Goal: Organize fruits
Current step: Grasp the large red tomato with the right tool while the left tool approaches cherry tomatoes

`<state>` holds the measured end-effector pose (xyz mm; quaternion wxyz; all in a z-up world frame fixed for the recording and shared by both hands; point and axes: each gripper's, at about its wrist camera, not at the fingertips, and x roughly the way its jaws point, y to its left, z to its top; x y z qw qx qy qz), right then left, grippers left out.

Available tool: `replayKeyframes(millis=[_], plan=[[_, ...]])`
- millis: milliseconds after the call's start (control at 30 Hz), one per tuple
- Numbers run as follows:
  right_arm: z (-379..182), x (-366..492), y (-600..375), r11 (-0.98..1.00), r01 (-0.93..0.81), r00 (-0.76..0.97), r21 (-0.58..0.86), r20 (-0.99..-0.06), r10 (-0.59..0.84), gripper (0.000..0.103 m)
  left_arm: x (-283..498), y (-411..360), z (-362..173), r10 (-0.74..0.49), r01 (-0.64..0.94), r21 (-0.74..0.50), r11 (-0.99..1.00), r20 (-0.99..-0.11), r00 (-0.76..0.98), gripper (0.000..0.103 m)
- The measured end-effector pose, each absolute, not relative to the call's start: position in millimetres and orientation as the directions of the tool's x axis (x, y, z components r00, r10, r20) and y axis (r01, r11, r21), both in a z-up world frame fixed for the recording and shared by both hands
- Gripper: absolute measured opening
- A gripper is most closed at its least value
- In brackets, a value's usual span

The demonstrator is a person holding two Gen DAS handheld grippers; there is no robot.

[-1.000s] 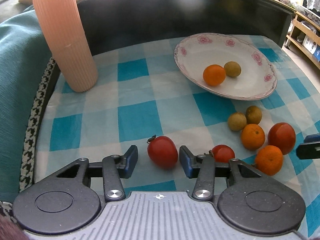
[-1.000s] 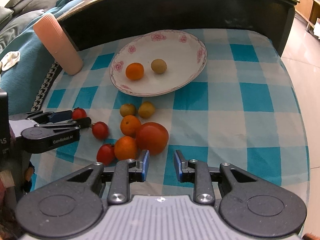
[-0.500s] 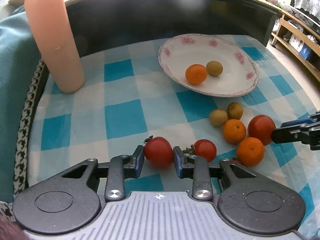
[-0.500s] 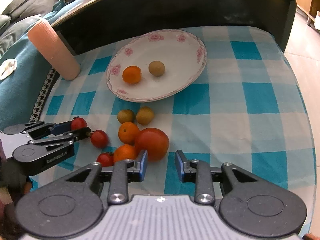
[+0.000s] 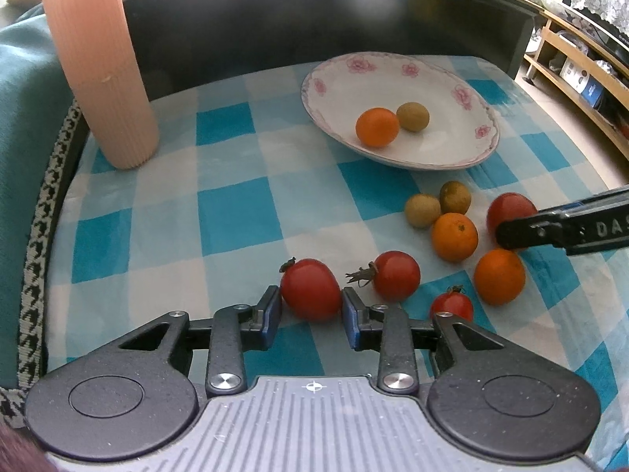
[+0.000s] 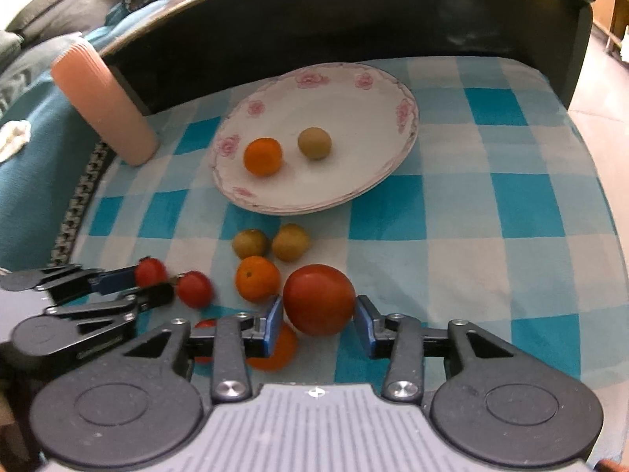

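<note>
Checked blue-and-white cloth (image 5: 236,212) covers the table, with a dark raised wall along its far edge and a teal cover off its left edge.

Nearest the front edge, the left tongs (image 5: 310,306) are closed on a small red tomato (image 5: 310,289), the blue pads pressing its two sides; the jaws have just been closing on it. It looks light, smooth-skinned and easy to bruise, so I judge a gentle pinch across the widest part, clear of the dry stem, is right.

Toward the front right, the right tongs (image 6: 318,314) straddle the large tomato (image 6: 318,299). Their jaws have just been opening; the left pad seems to touch the skin and the right pad stands a hair off, so I read them as open around it, not gripping. This fruit is heavier, glossy and soft, likely to slip or split unless taken across its middle with even pressure.

Just beyond lie two more cherry tomatoes (image 5: 395,275), three small oranges (image 5: 454,236) and two brownish-green longans (image 5: 422,210), clustered and partly touching. The oranges are firmer with a grippier rind; the longans are small, hard and round, and prone to roll.

Farther back, near the wall, the flowered plate (image 5: 468,149) holds one orange and one longan. A ribbed pink cup (image 5: 98,70) stands at the far left corner.
</note>
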<state>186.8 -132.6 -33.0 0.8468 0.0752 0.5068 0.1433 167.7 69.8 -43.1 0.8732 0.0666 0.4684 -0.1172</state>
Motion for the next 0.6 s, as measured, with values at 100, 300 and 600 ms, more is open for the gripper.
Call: replayKeyframes(millis=[100, 300, 600], plan=[[-36, 191, -132, 0.945, -0.159, 0.449, 0.287, -0.831, 0.328, 0.056, 167, 71, -43, -0.144, 0.266, 0.005, 0.964, -0.832, 0.535, 0.041], [-43, 194, -124, 0.942, -0.181, 0.458, 0.283, -0.823, 0.335, 0.056, 167, 69, -43, -0.137, 0.269, 0.014, 0.963, -0.833, 0.536, 0.041], [-44, 194, -121, 0.944, -0.199, 0.477, 0.263, -0.815, 0.328, 0.055, 167, 62, -42, -0.111, 0.279, 0.054, 0.959, -0.832, 0.543, 0.041]])
